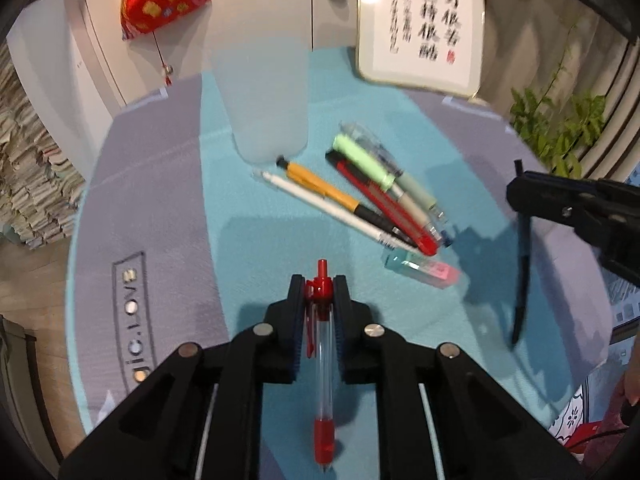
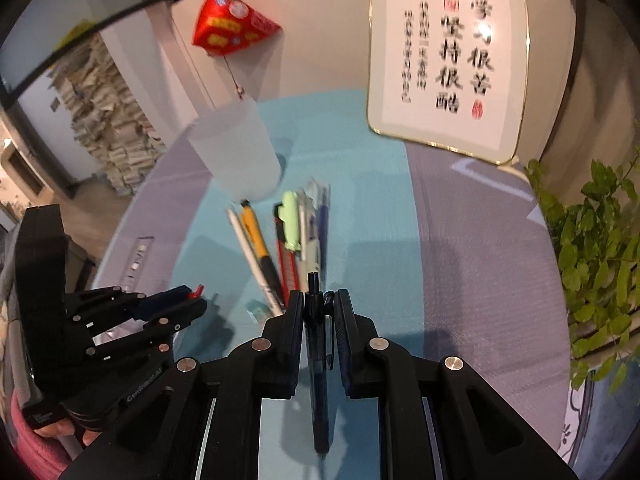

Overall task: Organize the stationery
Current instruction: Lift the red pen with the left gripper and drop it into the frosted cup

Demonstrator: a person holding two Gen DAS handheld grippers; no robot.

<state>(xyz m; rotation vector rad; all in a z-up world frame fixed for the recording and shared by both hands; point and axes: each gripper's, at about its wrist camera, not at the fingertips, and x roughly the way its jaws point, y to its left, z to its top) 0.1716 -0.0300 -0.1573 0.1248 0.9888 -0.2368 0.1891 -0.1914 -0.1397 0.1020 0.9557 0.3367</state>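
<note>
My left gripper [image 1: 319, 285] is shut on a red-and-clear pen [image 1: 323, 364], held above the mat with its clicker end pointing forward. My right gripper [image 2: 318, 300] is shut on a dark blue pen [image 2: 318, 364]; it also shows in the left wrist view [image 1: 520, 208], where the pen [image 1: 522, 264] hangs down. A frosted cup [image 1: 266, 108] stands upright at the back of the teal mat [image 1: 248, 240]; it also shows in the right wrist view [image 2: 236, 148]. Several pens [image 1: 360, 192] lie in a loose row in front of the cup, with an eraser [image 1: 424, 270] beside them.
A framed calligraphy plaque [image 1: 420, 28] leans at the back right. A green plant [image 2: 592, 248] stands at the right edge. A red hanging ornament [image 1: 160, 0] is on the wall. The left gripper shows in the right wrist view [image 2: 188, 300].
</note>
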